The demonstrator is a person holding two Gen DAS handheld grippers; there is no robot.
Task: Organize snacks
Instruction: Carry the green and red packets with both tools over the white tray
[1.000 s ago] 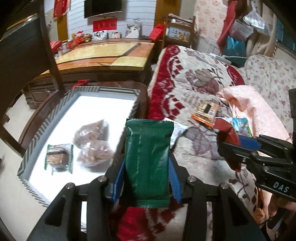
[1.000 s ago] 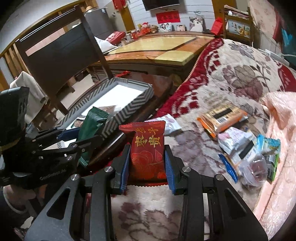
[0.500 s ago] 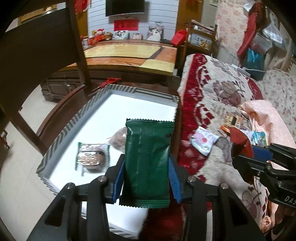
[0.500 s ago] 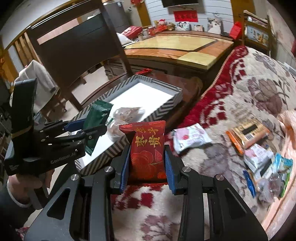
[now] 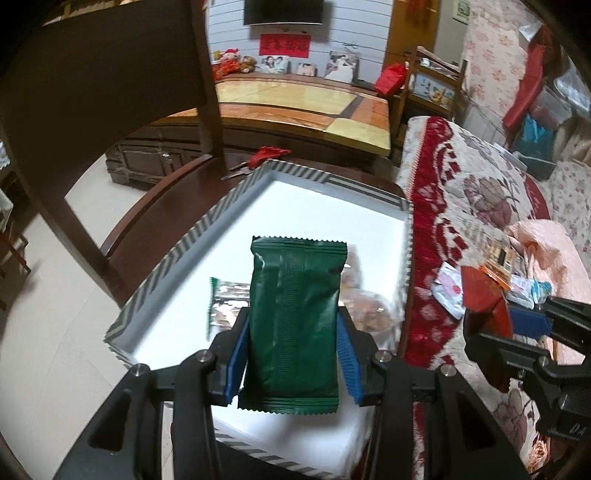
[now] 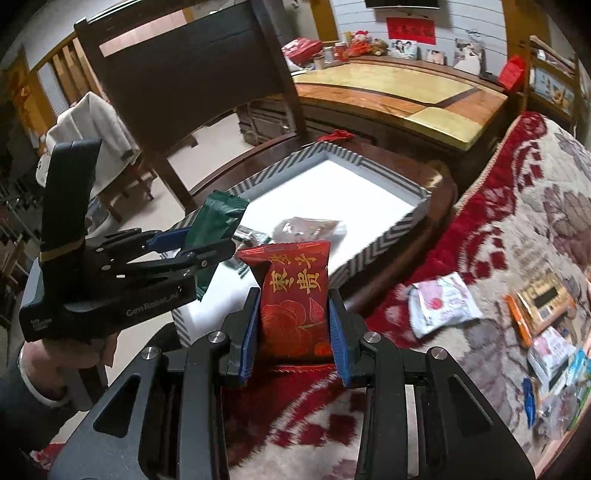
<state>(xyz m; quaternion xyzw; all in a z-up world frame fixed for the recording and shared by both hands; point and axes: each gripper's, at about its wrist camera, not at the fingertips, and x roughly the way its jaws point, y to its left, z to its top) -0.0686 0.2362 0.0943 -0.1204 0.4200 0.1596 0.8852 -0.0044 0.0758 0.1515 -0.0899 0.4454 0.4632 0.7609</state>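
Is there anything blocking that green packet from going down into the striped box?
Nothing visible does. The green packet, clamped in the left gripper, hangs over the striped box, whose top is open. Only a few snack packets lie on its white floor, with bare space around them.

A: Location type?
B: Home, living room. Wall TV [image 5: 283, 11], framed family photos [image 5: 341, 66], plush toys [image 5: 236, 61] on a wooden cabinet [image 5: 295, 99], floral blanket [image 6: 517, 229], wooden chair [image 6: 192, 74].

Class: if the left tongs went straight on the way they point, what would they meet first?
Probably the white floor of the striped box, near the snacks already lying there; depth is hard to judge.
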